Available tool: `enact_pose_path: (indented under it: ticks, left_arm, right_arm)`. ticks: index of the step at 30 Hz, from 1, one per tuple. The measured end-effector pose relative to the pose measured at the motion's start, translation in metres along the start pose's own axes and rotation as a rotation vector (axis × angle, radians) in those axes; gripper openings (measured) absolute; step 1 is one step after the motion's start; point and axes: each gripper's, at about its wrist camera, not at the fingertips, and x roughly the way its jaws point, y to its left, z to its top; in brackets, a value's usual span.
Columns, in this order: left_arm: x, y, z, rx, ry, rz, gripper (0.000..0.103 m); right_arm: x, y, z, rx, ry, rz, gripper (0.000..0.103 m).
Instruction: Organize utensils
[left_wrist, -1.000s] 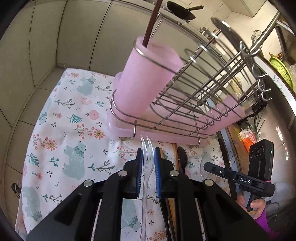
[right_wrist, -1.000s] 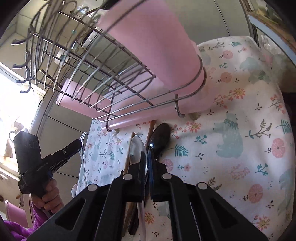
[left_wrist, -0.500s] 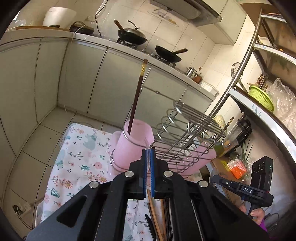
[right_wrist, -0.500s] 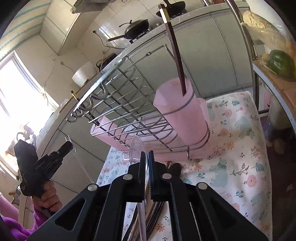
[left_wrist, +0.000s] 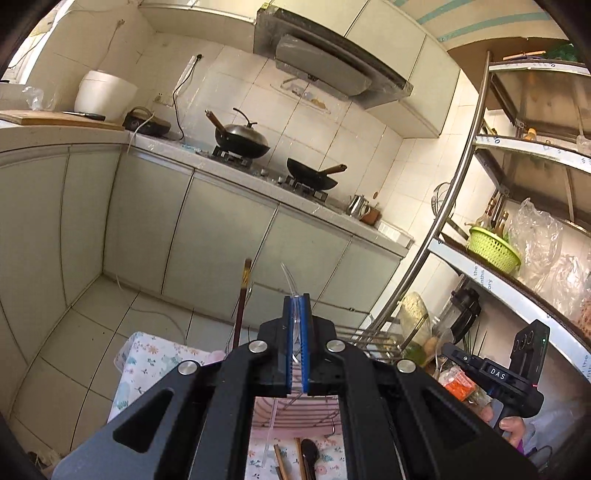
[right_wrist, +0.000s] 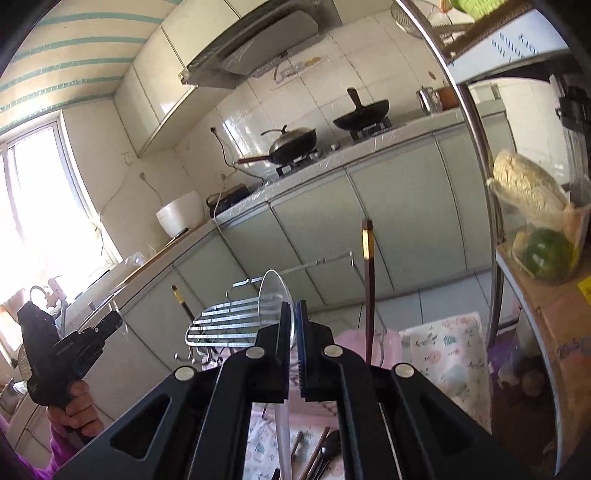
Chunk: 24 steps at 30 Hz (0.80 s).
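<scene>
Pale green kitchen cabinets (left_wrist: 207, 229) run under a tiled wall, with two black pans (left_wrist: 242, 138) on the stove below a grey hood (left_wrist: 325, 62); both views look out over this from above a floral cloth (left_wrist: 147, 354) and a wire dish rack (right_wrist: 225, 323).

Left gripper (left_wrist: 295, 321): its blue-padded fingers are pressed together on a clear plastic fork (left_wrist: 290, 280), whose tines curve up past the tips; only this view shows the fork's handle hanging below, and the wooden chopsticks (left_wrist: 280, 461) and a dark spoon (left_wrist: 308, 448) lying on the cloth under the rack; it also catches the right gripper from the side (left_wrist: 495, 373), low at the right edge beside a metal shelf (left_wrist: 458, 206) with a green basket (left_wrist: 493, 247).

Right gripper (right_wrist: 291, 325): its fingers are clamped on a clear plastic spoon (right_wrist: 273, 299), bowl upright above the tips, handle trailing down between the arms; this view alone shows a bright window (right_wrist: 40, 206), a white pot (right_wrist: 181, 216) on the counter, and the left gripper (right_wrist: 70, 347) held in a hand (right_wrist: 79, 410) at the left.

One dark chopstick (right_wrist: 368, 291) stands upright in the rack's pink cup (right_wrist: 354, 343), seen in both views just beside the fingers.
</scene>
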Motion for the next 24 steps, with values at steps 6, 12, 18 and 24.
enact_pose_path:
  ticks: [6, 12, 18, 24]
  left_arm:
    - [-0.002, -0.008, 0.027, -0.005, -0.127, -0.012, 0.002]
    - [0.013, -0.008, 0.031, 0.006, -0.190, 0.027, 0.002]
    - [0.028, -0.007, 0.023, 0.052, -0.232, 0.083, 0.002]
    - [0.045, 0.000, 0.014, 0.053, -0.239, 0.097, 0.002]
  right_arm:
    - [-0.005, 0.006, 0.027, -0.081, -0.193, -0.096, 0.003]
    - [0.008, 0.007, 0.031, -0.134, -0.286, -0.157, 0.003]
    - [0.025, 0.005, 0.020, -0.187, -0.332, -0.209, 0.003]
    - [0.039, 0.001, 0.007, -0.220, -0.340, -0.235, 0.003]
